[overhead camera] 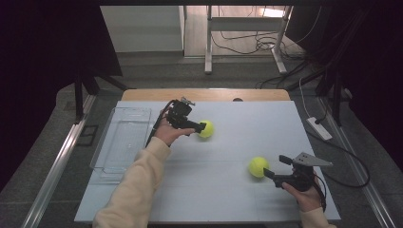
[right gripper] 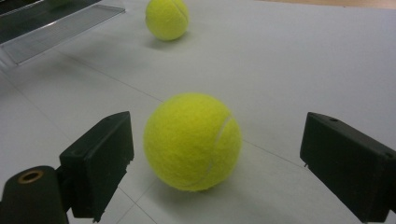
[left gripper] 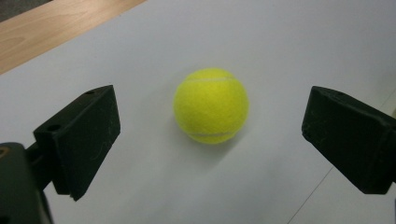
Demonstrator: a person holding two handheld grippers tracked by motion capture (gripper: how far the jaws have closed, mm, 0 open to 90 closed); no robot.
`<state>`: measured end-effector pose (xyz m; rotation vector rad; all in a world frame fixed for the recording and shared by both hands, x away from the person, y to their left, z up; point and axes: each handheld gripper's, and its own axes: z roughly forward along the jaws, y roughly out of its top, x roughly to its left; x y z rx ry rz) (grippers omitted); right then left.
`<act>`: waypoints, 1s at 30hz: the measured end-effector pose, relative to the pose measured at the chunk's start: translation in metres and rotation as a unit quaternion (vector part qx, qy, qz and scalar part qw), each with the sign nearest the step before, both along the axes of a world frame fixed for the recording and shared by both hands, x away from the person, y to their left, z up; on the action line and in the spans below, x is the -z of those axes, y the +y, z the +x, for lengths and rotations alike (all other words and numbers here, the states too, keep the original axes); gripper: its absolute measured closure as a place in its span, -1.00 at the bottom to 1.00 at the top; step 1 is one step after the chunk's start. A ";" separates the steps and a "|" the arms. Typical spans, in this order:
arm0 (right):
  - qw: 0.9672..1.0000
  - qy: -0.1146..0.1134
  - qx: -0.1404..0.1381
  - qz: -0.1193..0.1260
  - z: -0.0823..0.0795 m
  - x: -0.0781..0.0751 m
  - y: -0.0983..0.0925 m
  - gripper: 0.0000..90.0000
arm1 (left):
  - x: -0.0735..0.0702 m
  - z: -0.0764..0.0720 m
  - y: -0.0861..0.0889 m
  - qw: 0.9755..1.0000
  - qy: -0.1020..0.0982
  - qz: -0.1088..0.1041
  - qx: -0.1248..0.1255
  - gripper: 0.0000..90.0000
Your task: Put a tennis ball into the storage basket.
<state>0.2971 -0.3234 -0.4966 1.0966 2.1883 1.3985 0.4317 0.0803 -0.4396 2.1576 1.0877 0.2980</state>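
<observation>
Left gripper (left gripper: 210, 140): fingers (left gripper: 81, 140) wide apart, grasping nothing. Between them, a bit ahead, a fuzzy yellow tennis ball (left gripper: 211, 105) with a thin white curved line, sitting on the white tabletop (left gripper: 289, 42) and touching neither finger. From the high view, that same gripper (overhead camera: 203, 127) held near the middle of the tabletop, right at the far ball (overhead camera: 206, 128).

Right gripper (right gripper: 215, 163): fingers (right gripper: 100, 161) spread wide too, holding nothing. Second yellow ball (right gripper: 192, 141) sitting between them, closer to the left finger in the right gripper view, but with a small gap. From the high view, this gripper (overhead camera: 276, 167) near the front right of the tabletop, just beside the near ball (overhead camera: 258, 166).

Both balls well apart. Clear plastic tray (overhead camera: 122, 137) lying at the left side of the tabletop, away from both balls. Strip of bare wood (overhead camera: 204, 94) along the far edge. Cables (overhead camera: 247, 42) on the floor behind.
</observation>
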 end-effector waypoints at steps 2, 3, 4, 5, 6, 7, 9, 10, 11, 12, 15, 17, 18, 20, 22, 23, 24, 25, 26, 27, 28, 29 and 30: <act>1.000 0.000 0.000 0.000 0.000 0.000 0.000 -0.78 | 0.001 0.002 -0.002 1.000 0.001 0.002 0.001 -0.89; 1.000 0.000 0.000 0.000 0.000 0.000 0.000 -0.78 | 0.001 0.002 -0.002 1.000 0.001 0.002 0.001 -0.89; 1.000 0.000 0.000 0.000 0.000 0.000 0.000 -0.78 | 0.002 0.004 -0.004 1.000 0.003 0.005 0.001 -0.89; 1.000 0.000 0.000 -0.001 0.000 0.000 0.000 -0.78 | 0.002 0.005 -0.005 1.000 0.003 0.004 -0.001 -0.89; 1.000 0.000 0.000 -0.001 0.000 0.000 0.000 -0.78 | 0.002 0.007 -0.005 1.000 0.004 0.006 0.000 -0.89; 1.000 0.001 0.000 0.000 0.000 0.000 0.000 -0.78 | 0.002 0.008 -0.006 1.000 0.004 0.006 -0.002 -0.89; 1.000 0.000 0.000 -0.001 0.000 0.000 0.000 -0.78 | 0.001 0.009 -0.006 1.000 0.005 0.006 -0.001 -0.89; 1.000 0.000 0.000 -0.001 0.000 0.000 0.000 -0.78 | 0.001 0.010 -0.007 1.000 0.005 0.007 -0.001 -0.89; 1.000 0.000 0.001 -0.001 0.000 0.000 0.000 -0.78 | 0.002 0.010 -0.007 1.000 0.006 0.007 0.001 -0.89; 1.000 0.000 0.001 -0.001 0.000 0.000 0.000 -0.78 | 0.002 0.010 -0.007 1.000 0.006 0.007 0.001 -0.89; 1.000 0.000 0.001 0.001 0.000 0.000 -0.001 -0.78 | 0.003 0.013 -0.008 1.000 0.009 0.010 -0.001 -0.88; 1.000 -0.001 0.001 0.000 0.000 0.000 -0.001 -0.78 | 0.004 0.014 -0.009 1.000 0.011 0.013 0.000 -0.88; 1.000 -0.001 0.001 0.001 0.000 0.000 -0.001 -0.78 | 0.005 0.015 -0.010 1.000 0.011 0.013 0.000 -0.88; 1.000 0.000 0.001 -0.001 0.000 0.000 -0.001 -0.78 | 0.006 0.016 -0.012 1.000 0.012 0.013 0.001 -0.88; 1.000 0.000 0.001 -0.001 0.000 0.001 -0.001 -0.78 | 0.007 0.017 -0.015 1.000 0.012 0.014 0.003 -0.88; 1.000 0.000 0.000 -0.001 0.001 0.001 0.000 -0.78 | 0.008 0.017 -0.016 1.000 0.011 0.016 0.004 -0.88; 1.000 0.000 0.001 0.000 0.001 0.001 0.000 -0.78 | 0.008 0.017 -0.016 1.000 0.011 0.016 0.004 -0.88; 1.000 0.000 0.001 0.000 0.001 0.001 0.000 -0.78 | 0.008 0.018 -0.017 1.000 0.011 0.020 0.005 -0.89; 1.000 -0.001 0.002 0.000 0.001 0.001 -0.001 -0.78 | 0.009 0.019 -0.018 1.000 0.013 0.021 0.005 -0.89; 1.000 -0.001 0.002 0.000 0.001 0.001 -0.001 -0.78 | 0.009 0.019 -0.018 1.000 0.013 0.021 0.005 -0.88; 1.000 -0.001 0.003 0.000 0.001 0.000 -0.001 -0.78 | 0.009 0.020 -0.019 1.000 0.015 0.020 0.005 -0.88; 1.000 -0.001 0.003 0.001 0.001 0.000 -0.001 -0.78 | 0.009 0.021 -0.020 1.000 0.015 0.021 0.004 -0.88; 1.000 -0.001 0.002 0.002 0.000 0.000 -0.001 -0.78 | 0.010 0.022 -0.021 1.000 0.015 0.022 0.005 -0.88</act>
